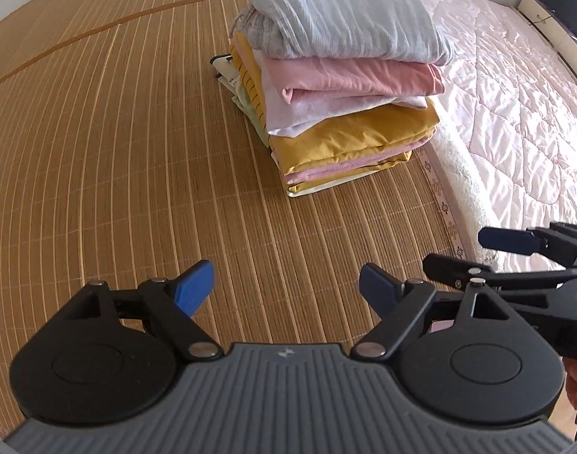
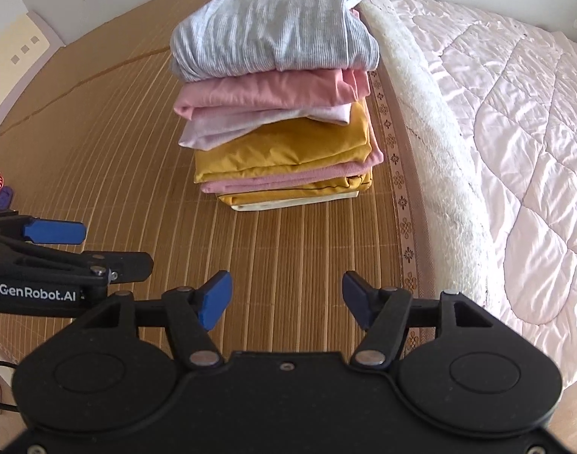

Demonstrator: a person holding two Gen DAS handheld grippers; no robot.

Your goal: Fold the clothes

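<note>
Your stack of folded clothes (image 2: 277, 106) sits on the bamboo mat (image 1: 118, 151), just beside the fleecy edge of the pink quilt (image 2: 515, 132), ahead of both tools and apart from them. Both your left tool (image 1: 286, 295) and your right tool (image 2: 284, 299) stand wide with nothing between the blue pads, pointing down at bare mat. The stack is all soft cloth: the grey ribbed top (image 2: 273, 26) on top looks light, stretchy and loosely folded, so it would probably sag and open if you lifted it by one edge. The pink piece (image 2: 266, 92) and the pale one under it look like limp jersey, while the mustard pieces (image 2: 288, 143) have a slight sheen and may be slicker, likely to slide against the layers around them. Nothing here is fragile, but the pile is tall and leans a little, so I would expect a sideways push to topple it. If you must take hold, pinch a folded edge through all its layers, one tool at each front corner, rather than a single loose flap. For the whole stack, going in under the cream bottom layer (image 2: 296, 204) from both sides seems safest. The only writing you can read is "GenRobot.AI" in white on the side of the left tool in the right wrist view; the small tag (image 1: 228, 72) poking out behind the stack is too blurred to read.
</note>
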